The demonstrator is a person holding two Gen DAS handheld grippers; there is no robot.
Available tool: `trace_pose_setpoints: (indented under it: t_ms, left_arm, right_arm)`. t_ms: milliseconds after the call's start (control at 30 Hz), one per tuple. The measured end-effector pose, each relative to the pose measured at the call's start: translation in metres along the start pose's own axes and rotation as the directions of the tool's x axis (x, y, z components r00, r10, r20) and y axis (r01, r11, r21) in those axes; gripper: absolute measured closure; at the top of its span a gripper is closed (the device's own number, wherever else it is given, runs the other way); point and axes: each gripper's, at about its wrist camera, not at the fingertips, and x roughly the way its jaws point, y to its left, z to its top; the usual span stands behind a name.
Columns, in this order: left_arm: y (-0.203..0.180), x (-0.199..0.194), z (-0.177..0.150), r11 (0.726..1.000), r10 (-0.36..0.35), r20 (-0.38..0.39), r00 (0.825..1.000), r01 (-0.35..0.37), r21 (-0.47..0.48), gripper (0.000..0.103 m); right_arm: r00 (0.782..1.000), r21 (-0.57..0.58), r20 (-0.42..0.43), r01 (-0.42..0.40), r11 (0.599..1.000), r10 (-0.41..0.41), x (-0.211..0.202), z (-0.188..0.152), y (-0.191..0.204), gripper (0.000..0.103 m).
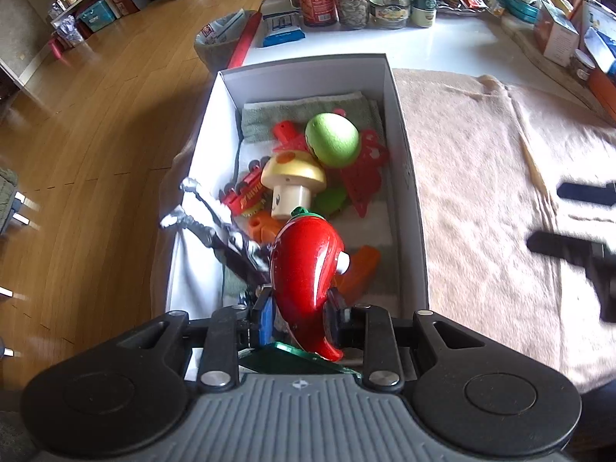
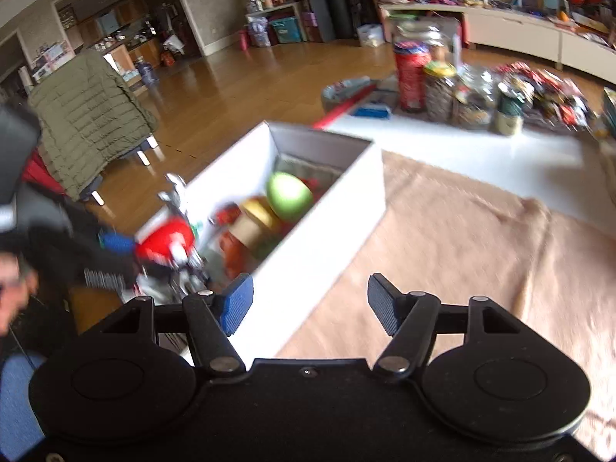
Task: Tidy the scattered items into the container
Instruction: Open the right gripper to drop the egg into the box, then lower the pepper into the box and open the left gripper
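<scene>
Left gripper (image 1: 298, 317) clamped on red chili toy (image 1: 306, 265), lower centre, over white box (image 1: 404, 177). Beyond: mushroom toy (image 1: 292, 184), green ball (image 1: 333, 138). Right view only: right gripper (image 2: 310, 304) jaws apart, empty, above beige towel (image 2: 462, 238); box contents blurred, probably same toys.
</scene>
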Motion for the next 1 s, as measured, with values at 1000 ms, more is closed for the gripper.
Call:
trace_pose_setpoints:
  t_ms: [1000]
  left_arm:
    - [-0.009, 0.019, 0.032, 0.998, 0.043, 0.029, 0.999, -0.041, -0.047, 0.055]
  right_arm:
    - [0.996, 0.040, -0.067, -0.057, 0.998, 0.060, 0.008, -0.019, -0.016, 0.039]
